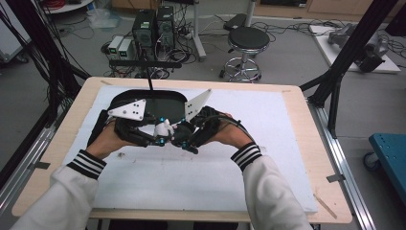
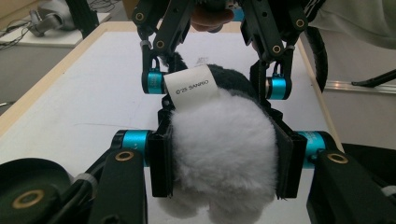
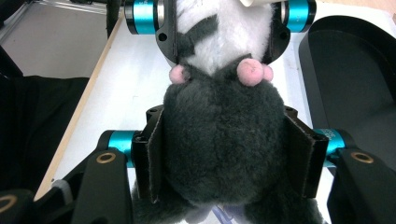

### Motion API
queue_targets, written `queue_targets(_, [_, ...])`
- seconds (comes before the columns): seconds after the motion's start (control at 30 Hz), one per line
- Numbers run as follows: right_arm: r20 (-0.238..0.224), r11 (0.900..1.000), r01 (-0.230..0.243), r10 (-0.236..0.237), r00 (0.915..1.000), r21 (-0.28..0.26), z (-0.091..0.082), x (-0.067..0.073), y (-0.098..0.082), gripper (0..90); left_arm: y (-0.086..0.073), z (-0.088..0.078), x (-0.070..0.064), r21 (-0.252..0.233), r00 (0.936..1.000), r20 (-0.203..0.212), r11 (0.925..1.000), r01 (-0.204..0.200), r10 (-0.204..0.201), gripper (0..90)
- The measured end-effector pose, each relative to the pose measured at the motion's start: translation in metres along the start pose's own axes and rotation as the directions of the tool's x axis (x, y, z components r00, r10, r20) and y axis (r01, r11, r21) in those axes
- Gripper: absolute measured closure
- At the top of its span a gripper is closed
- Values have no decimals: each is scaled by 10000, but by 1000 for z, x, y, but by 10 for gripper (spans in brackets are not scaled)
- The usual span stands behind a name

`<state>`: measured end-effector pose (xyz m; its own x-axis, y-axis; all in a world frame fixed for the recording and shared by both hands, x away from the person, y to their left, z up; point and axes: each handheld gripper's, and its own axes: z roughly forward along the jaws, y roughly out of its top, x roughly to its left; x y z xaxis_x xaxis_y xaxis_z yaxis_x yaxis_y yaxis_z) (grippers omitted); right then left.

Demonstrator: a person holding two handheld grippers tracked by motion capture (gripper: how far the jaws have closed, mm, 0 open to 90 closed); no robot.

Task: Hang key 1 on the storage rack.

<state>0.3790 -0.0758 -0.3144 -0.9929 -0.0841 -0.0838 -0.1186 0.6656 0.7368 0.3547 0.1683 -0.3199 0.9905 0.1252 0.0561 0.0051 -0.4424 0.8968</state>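
White sleeves with striped cuffs come in from the near table edge, each hand bearing a gripper over the white mat. Between them hangs a plush toy, held clear of the mat and lying roughly level, its long axis running from one gripper to the other. Its white end sits pinched in the left gripper, with a printed label at that end; its dark grey end, with pink bits, is clamped in the right gripper. Just behind lies a black tray. Farther off, on the floor, stand a stool and computer boxes.
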Motion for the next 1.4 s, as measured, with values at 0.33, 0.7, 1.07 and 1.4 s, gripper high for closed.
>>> queue_targets(0.33, [657, 9962, -734, 764, 9949, -464, -1, -1, -2, 53, 0, -4, 1, -206, 9978, -519, 9990, 407, -417, 532])
queue_targets(0.7, [1690, 9802, -1464, 1681, 9712, -1335, -16, 6, -21, 7, -1, -14, 2, -365, 9923, -1013, 9970, 680, -713, 530])
queue_targets(1.07, [3950, 9509, -2338, 2979, 8690, -2029, -59, 30, -61, 8, -4, -47, 6, -986, 9739, -1952, 9903, 980, -1158, 530])
queue_targets(1.4, [5506, 8910, -2796, 4431, 7075, -3578, -96, 70, -117, 8, -10, -74, 12, -1371, 9431, -2959, 9838, 1153, -1518, 530])
